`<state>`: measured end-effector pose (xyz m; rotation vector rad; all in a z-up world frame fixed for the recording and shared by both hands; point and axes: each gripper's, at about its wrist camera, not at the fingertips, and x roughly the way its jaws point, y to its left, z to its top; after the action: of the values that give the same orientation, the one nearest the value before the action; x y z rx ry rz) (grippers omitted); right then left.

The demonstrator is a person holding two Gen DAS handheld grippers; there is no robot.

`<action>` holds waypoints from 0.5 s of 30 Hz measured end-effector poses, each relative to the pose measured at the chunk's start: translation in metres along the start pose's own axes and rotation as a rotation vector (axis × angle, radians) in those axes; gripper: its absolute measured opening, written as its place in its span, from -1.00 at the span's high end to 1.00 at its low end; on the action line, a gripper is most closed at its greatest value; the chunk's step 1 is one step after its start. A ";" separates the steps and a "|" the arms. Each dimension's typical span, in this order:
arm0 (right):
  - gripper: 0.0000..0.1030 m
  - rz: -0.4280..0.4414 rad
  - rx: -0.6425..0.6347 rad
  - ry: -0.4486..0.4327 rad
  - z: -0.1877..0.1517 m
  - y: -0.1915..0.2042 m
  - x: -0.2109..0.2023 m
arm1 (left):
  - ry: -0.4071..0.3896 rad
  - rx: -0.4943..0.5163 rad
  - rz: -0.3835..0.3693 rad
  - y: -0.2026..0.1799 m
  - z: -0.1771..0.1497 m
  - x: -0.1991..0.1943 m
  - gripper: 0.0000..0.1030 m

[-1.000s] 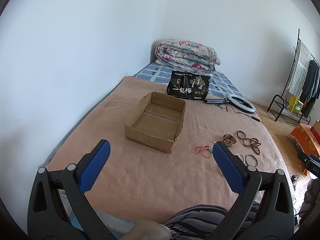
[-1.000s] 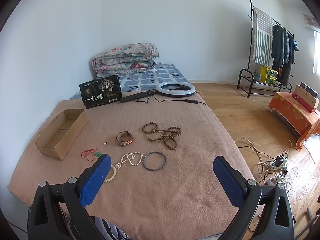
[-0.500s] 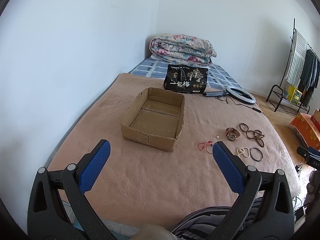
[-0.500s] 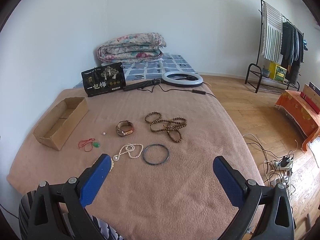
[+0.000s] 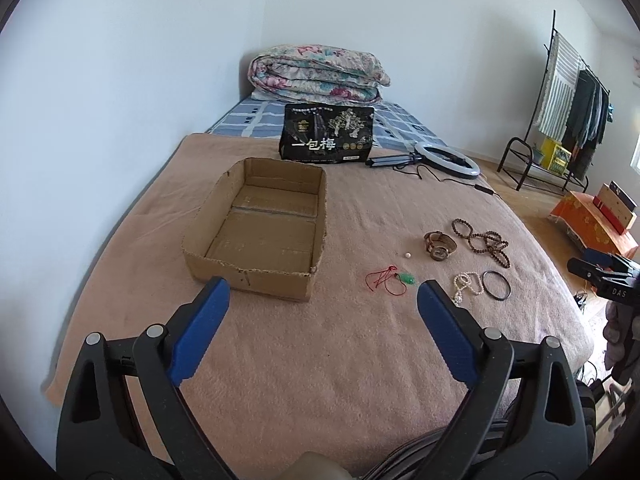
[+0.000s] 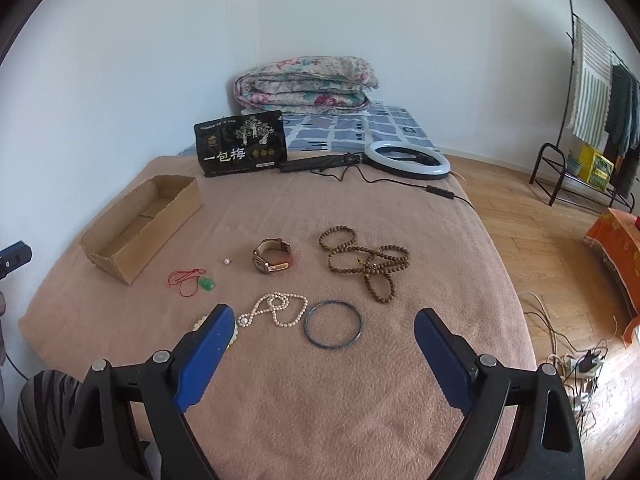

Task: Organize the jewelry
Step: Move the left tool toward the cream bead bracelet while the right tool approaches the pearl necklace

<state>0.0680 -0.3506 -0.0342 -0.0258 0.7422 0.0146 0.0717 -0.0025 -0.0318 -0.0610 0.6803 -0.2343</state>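
Note:
An empty cardboard box [image 5: 260,228] [image 6: 140,224] lies on the pink blanket. To its right lie a red cord with a green pendant [image 6: 192,280] [image 5: 390,280], a small pearl [image 6: 227,261], a watch [image 6: 273,260] [image 5: 440,245], brown wooden beads [image 6: 368,264] [image 5: 484,242], a pearl necklace [image 6: 276,310] [image 5: 464,286] and a dark bangle [image 6: 333,323] [image 5: 496,285]. My left gripper [image 5: 322,300] is open and empty, in front of the box. My right gripper [image 6: 324,330] is open and empty, above the bangle and pearls.
A black printed bag [image 6: 241,143], a ring light [image 6: 406,159] with cable and a folded quilt [image 6: 304,85] lie at the back of the bed. The blanket's right edge drops to a wooden floor with cables [image 6: 576,360]. A clothes rack [image 6: 596,112] stands far right.
Both grippers have moved forward over the bed, the left nearer the box, the right nearer the jewelry. Both stay open and empty.

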 end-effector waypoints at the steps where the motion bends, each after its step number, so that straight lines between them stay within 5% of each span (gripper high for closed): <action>1: -0.74 0.024 -0.003 0.010 0.002 0.000 0.006 | 0.009 0.010 -0.015 -0.003 0.001 0.005 -0.81; 15: -0.38 0.272 -0.084 0.190 0.018 0.005 0.094 | 0.161 0.190 -0.211 -0.069 0.004 0.077 -0.26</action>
<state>0.1493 -0.3448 -0.0847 -0.0063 0.9308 0.3060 0.1189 -0.0879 -0.0668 0.0689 0.8096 -0.5094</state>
